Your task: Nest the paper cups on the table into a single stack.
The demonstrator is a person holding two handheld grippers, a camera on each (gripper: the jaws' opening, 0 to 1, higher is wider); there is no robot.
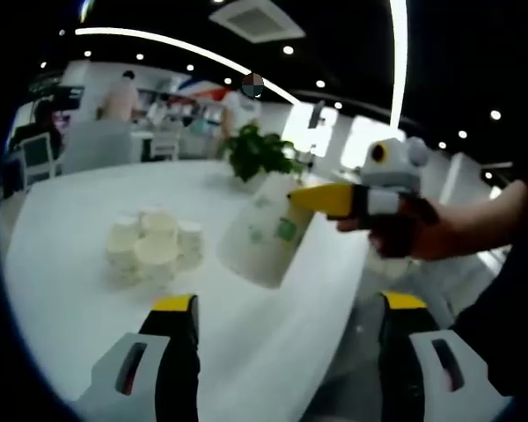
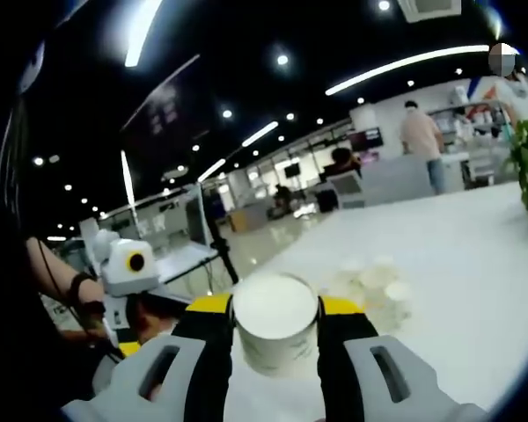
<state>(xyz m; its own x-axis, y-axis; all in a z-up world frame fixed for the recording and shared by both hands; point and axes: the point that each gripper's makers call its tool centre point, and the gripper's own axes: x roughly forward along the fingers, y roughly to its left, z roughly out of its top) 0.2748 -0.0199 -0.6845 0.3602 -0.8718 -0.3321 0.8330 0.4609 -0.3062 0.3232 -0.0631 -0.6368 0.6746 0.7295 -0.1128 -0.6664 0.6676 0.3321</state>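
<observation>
The left gripper (image 1: 286, 308) is hovering with jaws apart, holding nothing. The right gripper (image 2: 275, 318) is clamping one paper cup (image 2: 275, 327), lifted above the tabletop (image 1: 88, 220) near its edge. Farther in, a cluster of cups (image 1: 154, 244) is sitting, roughly six, blurred. One potted plant (image 1: 257, 154) is standing beyond.

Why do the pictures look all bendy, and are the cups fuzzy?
Left gripper view: a fisheye lens curves the white table; the paper cups look soft and washed out. Right gripper view: ceiling lights glare, and the held cup is blurry.
</observation>
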